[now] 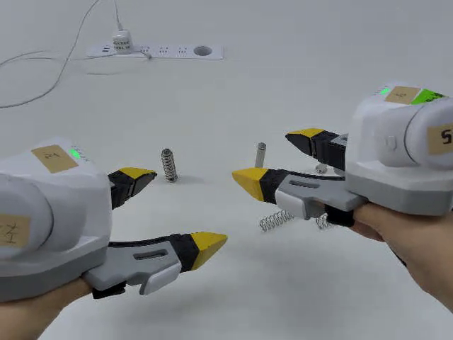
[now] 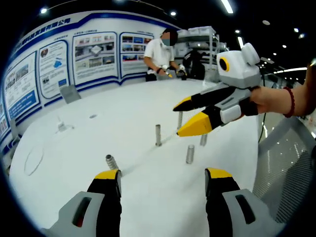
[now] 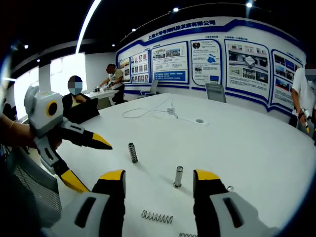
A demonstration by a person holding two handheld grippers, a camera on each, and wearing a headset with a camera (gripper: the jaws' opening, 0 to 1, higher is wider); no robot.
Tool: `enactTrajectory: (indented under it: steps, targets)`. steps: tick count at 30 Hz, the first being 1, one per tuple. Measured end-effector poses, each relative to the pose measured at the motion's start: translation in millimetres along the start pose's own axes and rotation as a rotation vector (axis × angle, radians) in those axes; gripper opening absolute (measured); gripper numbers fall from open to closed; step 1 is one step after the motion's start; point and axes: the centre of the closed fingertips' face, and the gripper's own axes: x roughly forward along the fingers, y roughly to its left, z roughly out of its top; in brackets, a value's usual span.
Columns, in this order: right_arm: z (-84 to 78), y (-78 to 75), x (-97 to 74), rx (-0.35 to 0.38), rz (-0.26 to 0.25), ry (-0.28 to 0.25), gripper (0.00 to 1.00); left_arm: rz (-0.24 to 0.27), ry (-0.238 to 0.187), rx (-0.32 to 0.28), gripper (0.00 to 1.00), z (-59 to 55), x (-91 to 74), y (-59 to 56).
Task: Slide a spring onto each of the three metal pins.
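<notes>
While neither pair of jaws grips anything, both stand wide open. The right gripper (image 1: pixel 274 156) holds its yellow tips to either side of the bare pin (image 1: pixel 260 154), which in the right gripper view stands upright just ahead of the gap between the jaws. The left gripper (image 1: pixel 177 209) hangs well to the left of the bare pin, its tips aimed toward it. Left of the bare pin stands the sprung pin (image 1: pixel 168 164), a coil already around it, near the left gripper's upper tip. Right of the bare pin a third pin (image 1: pixel 322 168) is partly hidden behind the right gripper. On the near side of the bare pin a loose spring (image 1: pixel 276 220) lies flat on the white table (image 1: pixel 233 92), with a second spring (image 1: pixel 322 222) just beside it. Far beyond the bare pin lies a power strip (image 1: pixel 156 51).
</notes>
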Motion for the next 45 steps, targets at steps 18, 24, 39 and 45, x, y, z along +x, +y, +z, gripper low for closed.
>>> enactTrajectory:
  steps: [18, 24, 39, 45]
  targets:
    - [-34.1, -25.7, -36.5, 0.026, -0.056, 0.062, 0.6, -0.102, 0.037, 0.038, 0.56, -0.7, 33.5, -21.1]
    - [-44.4, -28.0, -45.9, 0.041, -0.06, 0.076, 0.62, -0.135, 0.054, 0.055, 0.52, -3.7, 46.2, -30.6]
    - [-61.5, -41.0, -62.2, 0.102, -0.115, 0.091, 0.61, -0.182, 0.094, 0.062, 0.39, -14.0, 75.0, -43.0]
    - [-63.6, -41.9, -62.7, 0.111, -0.124, 0.089, 0.6, -0.2, 0.115, 0.041, 0.32, -20.0, 82.6, -48.9]
